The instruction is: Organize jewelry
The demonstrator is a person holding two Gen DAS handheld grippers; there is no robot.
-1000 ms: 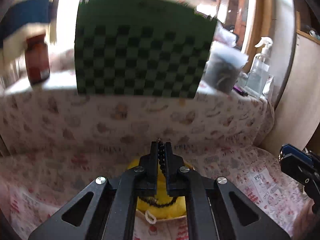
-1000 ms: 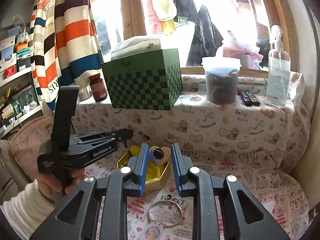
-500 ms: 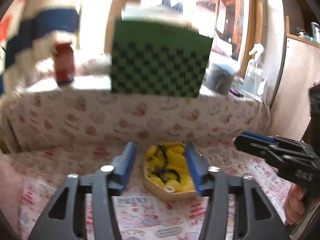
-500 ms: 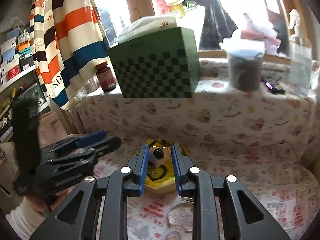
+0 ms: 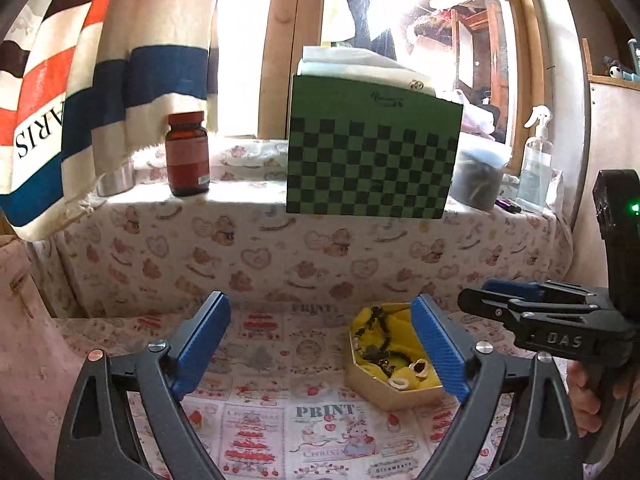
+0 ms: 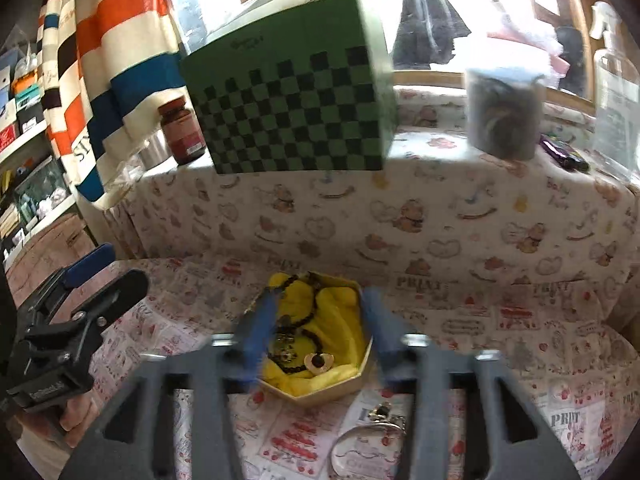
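A small hexagonal box (image 6: 320,394) with yellow lining sits on the printed cloth; it also shows in the left wrist view (image 5: 400,394). Inside lie a black bead necklace (image 6: 308,316) and a gold heart brooch with a dark stone (image 6: 319,361). A silver bangle (image 6: 368,446) lies on the cloth in front of the box. My left gripper (image 5: 320,320) is wide open and empty, left of the box. My right gripper (image 6: 318,304) is open and empty, hovering over the box.
A green checkered box (image 5: 372,164), a brown pill bottle (image 5: 187,154), a grey lidded tub (image 6: 506,116) and a spray bottle (image 5: 536,164) stand on the cloth-covered ledge behind. A striped towel (image 5: 100,60) hangs at the left.
My left gripper let go of the black bead necklace into the box, opened wide and moved left. My right gripper opened and dropped the heart brooch into the box.
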